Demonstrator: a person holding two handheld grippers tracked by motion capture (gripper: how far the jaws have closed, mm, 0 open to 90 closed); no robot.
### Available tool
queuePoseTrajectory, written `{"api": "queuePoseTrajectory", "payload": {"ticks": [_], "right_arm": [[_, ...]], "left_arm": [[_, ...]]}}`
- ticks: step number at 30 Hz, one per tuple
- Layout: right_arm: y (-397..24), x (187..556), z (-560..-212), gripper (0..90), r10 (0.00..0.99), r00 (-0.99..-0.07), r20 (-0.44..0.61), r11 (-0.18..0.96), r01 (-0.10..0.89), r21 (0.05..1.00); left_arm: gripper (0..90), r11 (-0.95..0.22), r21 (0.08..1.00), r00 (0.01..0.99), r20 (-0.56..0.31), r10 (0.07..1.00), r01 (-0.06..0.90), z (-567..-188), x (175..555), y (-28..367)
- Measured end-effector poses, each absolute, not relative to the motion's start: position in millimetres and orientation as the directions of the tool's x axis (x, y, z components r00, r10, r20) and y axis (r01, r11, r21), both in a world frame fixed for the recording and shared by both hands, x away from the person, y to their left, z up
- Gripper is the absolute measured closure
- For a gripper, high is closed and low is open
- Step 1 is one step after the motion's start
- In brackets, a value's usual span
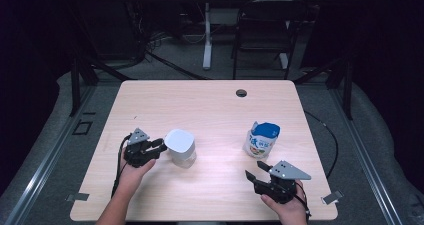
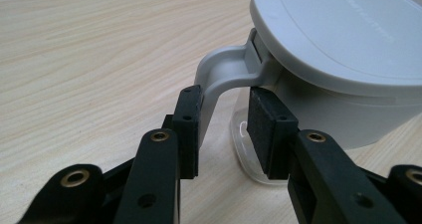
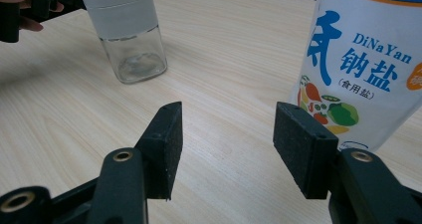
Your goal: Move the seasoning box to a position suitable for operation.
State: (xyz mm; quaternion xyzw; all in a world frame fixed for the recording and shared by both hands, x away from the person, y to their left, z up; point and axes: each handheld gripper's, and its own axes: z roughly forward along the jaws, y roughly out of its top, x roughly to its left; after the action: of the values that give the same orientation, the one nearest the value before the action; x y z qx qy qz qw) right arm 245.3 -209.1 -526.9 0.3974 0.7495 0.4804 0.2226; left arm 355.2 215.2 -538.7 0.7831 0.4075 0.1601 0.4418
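Observation:
A clear glass jar (image 1: 180, 147) with a grey-white lid (image 2: 343, 35) stands left of the table's middle. A curved grey handle (image 2: 219, 72) sticks out from the lid. My left gripper (image 1: 161, 145) is at the jar's left side, and its jaws (image 2: 224, 129) straddle that handle. The left pad lies against the handle, while a gap shows before the right pad. A white and blue salt bag (image 1: 261, 139) stands upright on the right. My right gripper (image 1: 254, 169) sits in front of the bag, open with nothing between its jaws (image 3: 226, 144). The bag (image 3: 363, 69) and the jar (image 3: 130, 35) lie beyond them.
The light wooden table (image 1: 210, 105) has a round cable hole (image 1: 241, 92) near its far edge. A dark chair (image 1: 262, 30) and a white table leg (image 1: 207, 40) stand on the floor behind. Cables trail off the table's sides.

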Motion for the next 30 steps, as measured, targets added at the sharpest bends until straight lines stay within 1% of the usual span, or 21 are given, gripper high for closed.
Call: {"api": "queuePoseTrajectory", "payload": {"ticks": [4, 9, 10, 12, 13, 15, 21, 26, 29, 30], "right_arm": [[-208, 246, -528, 45.0, 0.809, -0.587, 0.043, 0.229, 0.381, 0.896], [-207, 245, -528, 44.9, 0.806, -0.59, 0.044, 0.23, 0.382, 0.895], [-207, 245, -528, 44.9, 0.809, -0.587, 0.04, 0.232, 0.38, 0.895], [-208, 245, -527, 44.9, 0.808, -0.587, 0.037, 0.232, 0.376, 0.897], [-208, 245, -528, 45.0, 0.81, -0.585, 0.041, 0.226, 0.376, 0.899], [-209, 245, -528, 45.0, 0.81, -0.585, 0.044, 0.225, 0.379, 0.898], [-208, 244, -528, 44.9, 0.808, -0.587, 0.043, 0.226, 0.376, 0.899], [-208, 244, -528, 45.0, 0.809, -0.587, 0.044, 0.223, 0.376, 0.9], [-207, 245, -528, 45.0, 0.808, -0.588, 0.044, 0.225, 0.376, 0.899], [-207, 245, -529, 45.0, 0.807, -0.589, 0.044, 0.225, 0.376, 0.899]], "left_arm": [[68.4, -0.283, 0.822, 0.623, -0.109, 0.774, 0.495, -539, 356, 215], [69.8, -0.313, 0.808, 0.624, -0.084, 0.777, 0.499, -540, 363, 211], [72.9, -0.311, 0.808, 0.623, -0.087, 0.777, 0.5, -540, 363, 211], [74.5, -0.303, 0.806, 0.616, -0.095, 0.782, 0.509, -541, 364, 213], [77.7, -0.315, 0.803, 0.615, -0.079, 0.785, 0.506, -541, 364, 213], [79.4, -0.325, 0.802, 0.614, -0.065, 0.787, 0.501, -541, 364, 212], [81.0, -0.349, 0.797, 0.609, -0.029, 0.793, 0.493, -540, 359, 208], [80.9, -0.356, 0.788, 0.626, -0.046, 0.779, 0.501, -538, 355, 207], [80.9, -0.373, 0.787, 0.644, -0.039, 0.764, 0.491, -537, 349, 204], [80.9, -0.366, 0.792, 0.65, -0.051, 0.758, 0.489, -538, 345, 203]]}}
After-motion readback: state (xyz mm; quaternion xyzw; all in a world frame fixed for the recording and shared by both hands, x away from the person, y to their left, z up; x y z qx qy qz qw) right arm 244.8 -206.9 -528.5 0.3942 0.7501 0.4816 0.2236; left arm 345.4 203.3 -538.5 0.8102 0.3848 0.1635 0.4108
